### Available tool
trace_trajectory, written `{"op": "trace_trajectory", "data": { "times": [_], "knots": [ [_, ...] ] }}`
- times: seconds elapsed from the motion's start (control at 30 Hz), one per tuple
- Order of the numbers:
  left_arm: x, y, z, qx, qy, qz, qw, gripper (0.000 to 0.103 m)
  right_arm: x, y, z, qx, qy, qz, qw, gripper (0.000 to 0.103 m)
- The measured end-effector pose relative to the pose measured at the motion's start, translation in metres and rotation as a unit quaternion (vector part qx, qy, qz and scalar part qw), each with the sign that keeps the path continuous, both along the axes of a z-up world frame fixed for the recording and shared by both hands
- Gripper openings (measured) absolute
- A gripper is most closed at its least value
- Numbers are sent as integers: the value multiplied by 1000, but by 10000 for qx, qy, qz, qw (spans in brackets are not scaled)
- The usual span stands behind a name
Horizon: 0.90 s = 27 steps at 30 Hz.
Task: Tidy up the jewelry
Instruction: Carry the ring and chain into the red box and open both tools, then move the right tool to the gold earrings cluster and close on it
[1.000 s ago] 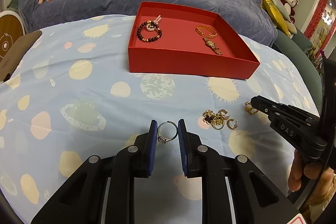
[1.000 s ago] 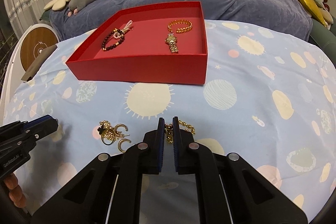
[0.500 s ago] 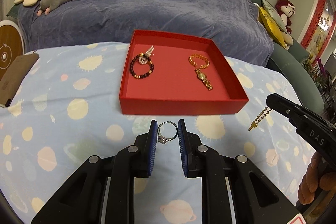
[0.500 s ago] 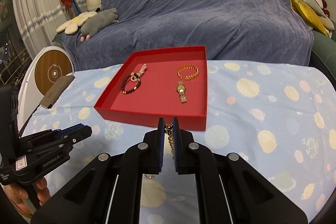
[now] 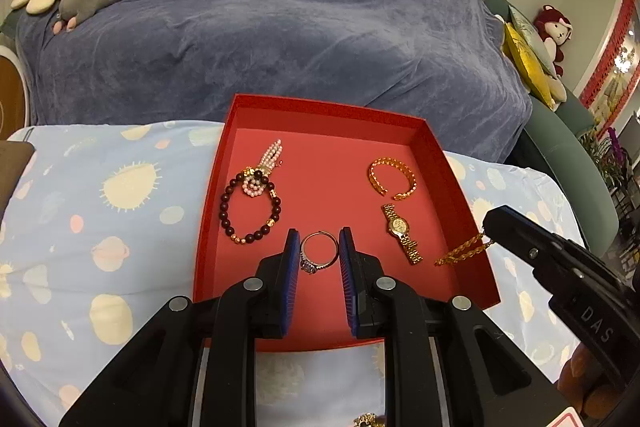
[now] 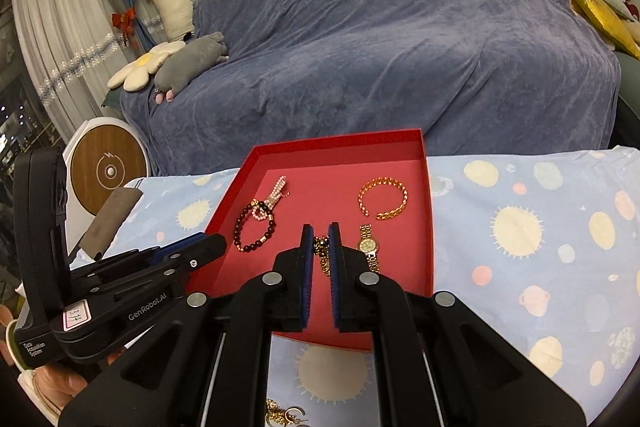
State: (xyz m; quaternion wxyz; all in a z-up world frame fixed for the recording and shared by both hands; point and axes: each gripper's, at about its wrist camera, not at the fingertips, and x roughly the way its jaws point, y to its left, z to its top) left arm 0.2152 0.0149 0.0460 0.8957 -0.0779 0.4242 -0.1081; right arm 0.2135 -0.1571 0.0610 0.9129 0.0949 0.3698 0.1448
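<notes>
The left gripper (image 5: 319,254) was clamped on a silver ring (image 5: 319,252), its small stone at the lower left, held upright between the blue pads above the near part of the red tray (image 5: 320,111). To that gripper's right, the right gripper (image 6: 319,251) was closed on a gold chain (image 5: 464,250), which dangled from its tip over the tray's right side, close to the wall. Inside the tray, ahead and left of the left gripper, lay a dark beaded bracelet (image 5: 250,211) with a pink pearl tassel (image 5: 267,163) touching its far edge. Ahead and right lay a gold wristwatch (image 5: 401,237), and beyond it an open gold cuff bangle (image 5: 392,178). The tray sat on a pale blue planet-print cloth (image 5: 100,211). More gold pieces (image 6: 282,415) lay on the cloth beneath the right gripper.
</notes>
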Motion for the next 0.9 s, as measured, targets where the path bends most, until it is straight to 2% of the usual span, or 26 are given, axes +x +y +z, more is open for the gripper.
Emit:
{"op": "trace_trajectory", "data": {
  "times": [0.2,0.37,0.47,0.7,0.77,0.9],
  "knots": [
    [14,-3,-23,66,200,-3,9998,18,15,17,-30,-52,275,196,9994,7],
    [20,-1,-31,188,192,77,9996,39,19,20,-37,-171,252,157,9994,9],
    [18,5,-29,149,191,132,9996,41,15,15,-32,-123,206,143,9996,10],
    [-11,15,5,64,20,183,9998,41,-30,5,2,-212,34,228,9995,10],
    [-29,14,15,169,-79,148,9997,42,-51,2,8,-266,-20,246,9993,14],
    [-69,15,23,362,-205,119,9991,48,-91,-4,9,-285,-57,244,9993,15]
  ]
}}
